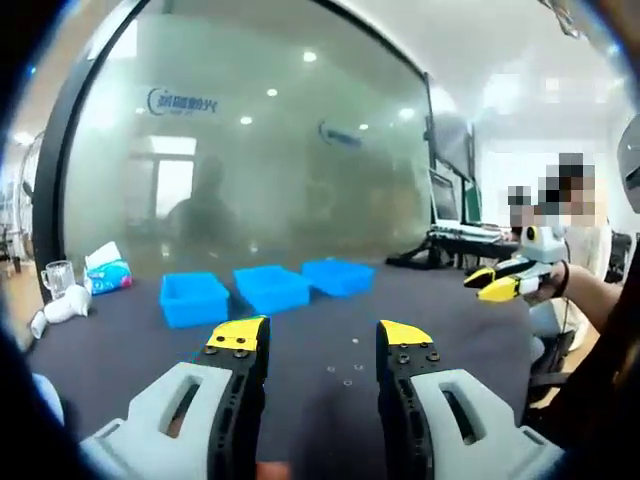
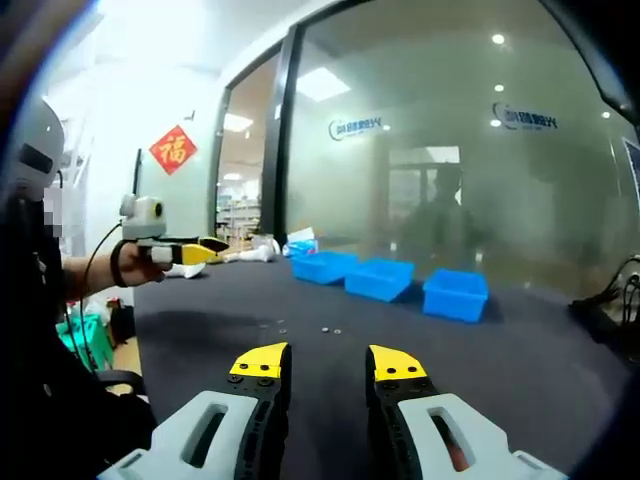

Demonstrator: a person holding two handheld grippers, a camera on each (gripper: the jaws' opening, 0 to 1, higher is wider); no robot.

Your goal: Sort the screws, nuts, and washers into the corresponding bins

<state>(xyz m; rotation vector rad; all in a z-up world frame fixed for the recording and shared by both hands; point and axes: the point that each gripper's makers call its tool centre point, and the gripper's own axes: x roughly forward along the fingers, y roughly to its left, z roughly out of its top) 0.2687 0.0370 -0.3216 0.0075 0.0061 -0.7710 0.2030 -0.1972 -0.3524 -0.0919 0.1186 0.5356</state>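
Three blue bins stand in a row at the far side of the dark table: left bin [image 1: 193, 298], middle bin [image 1: 271, 288], right bin [image 1: 338, 276]. The right gripper view shows the same row [image 2: 380, 279]. A few small metal pieces [image 1: 346, 371] lie loose on the table between the bins and me, also visible in the right gripper view [image 2: 303, 328]. My left gripper [image 1: 320, 335] is open above the table with nothing between its yellow-tipped jaws. My right gripper [image 2: 330, 362] is open and holds nothing. Each gripper appears in the other's view, held in a hand: right [image 1: 497, 282], left [image 2: 188, 250].
A glass mug [image 1: 58, 275], a tissue pack [image 1: 108, 272] and a white object [image 1: 60, 305] sit at the table's left end. A frosted glass wall [image 1: 280, 150] rises behind the bins. Monitors [image 1: 445, 195] stand at the right. The person's arm [image 1: 590, 295] reaches in.
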